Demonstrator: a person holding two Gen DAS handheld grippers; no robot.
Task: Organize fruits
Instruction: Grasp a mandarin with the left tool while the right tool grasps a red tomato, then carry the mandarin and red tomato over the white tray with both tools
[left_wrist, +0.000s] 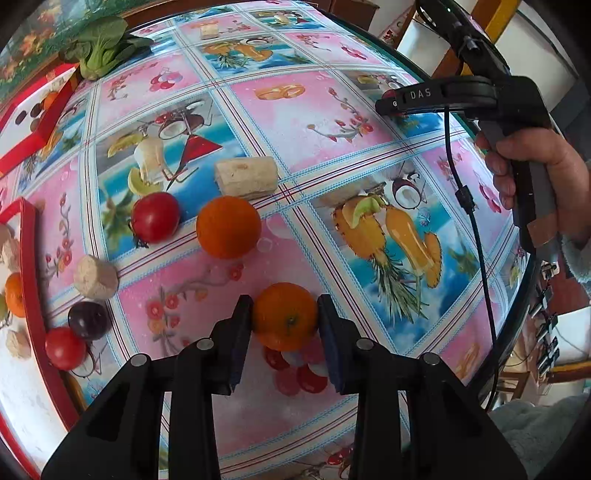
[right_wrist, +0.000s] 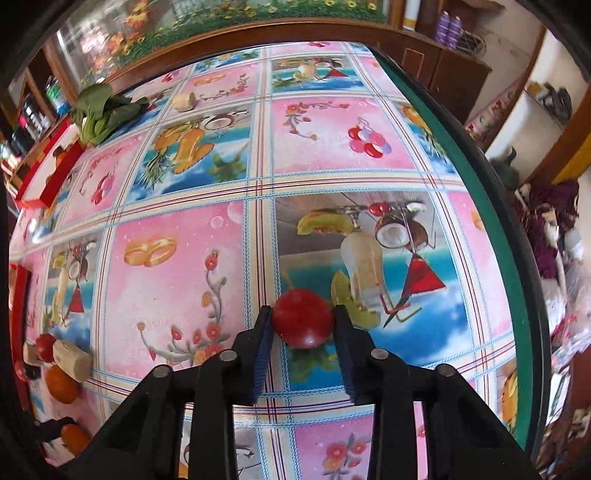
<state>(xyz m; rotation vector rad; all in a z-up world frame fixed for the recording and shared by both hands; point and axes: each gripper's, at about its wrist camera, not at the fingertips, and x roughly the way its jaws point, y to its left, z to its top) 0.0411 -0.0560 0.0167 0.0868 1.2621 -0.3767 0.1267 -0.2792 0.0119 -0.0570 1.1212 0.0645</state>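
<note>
My left gripper (left_wrist: 285, 325) is shut on a small orange (left_wrist: 285, 316), held just above the patterned tablecloth. Another orange (left_wrist: 228, 226), a red tomato (left_wrist: 156, 217), a dark plum (left_wrist: 88, 319) and a second tomato (left_wrist: 65, 348) lie on the cloth to the left. My right gripper (right_wrist: 303, 325) is shut on a red tomato (right_wrist: 303, 322) above the cloth. The right gripper also shows in the left wrist view (left_wrist: 391, 105), far right, held by a hand.
A red-rimmed tray (left_wrist: 32, 266) at the left edge holds an orange and pale pieces. Pale cylindrical chunks (left_wrist: 246, 178) (left_wrist: 95, 277) lie among the fruit. A second red tray (left_wrist: 33, 122) and a leafy green vegetable (left_wrist: 101, 46) sit far left. The table's green edge (right_wrist: 480, 206) runs along the right.
</note>
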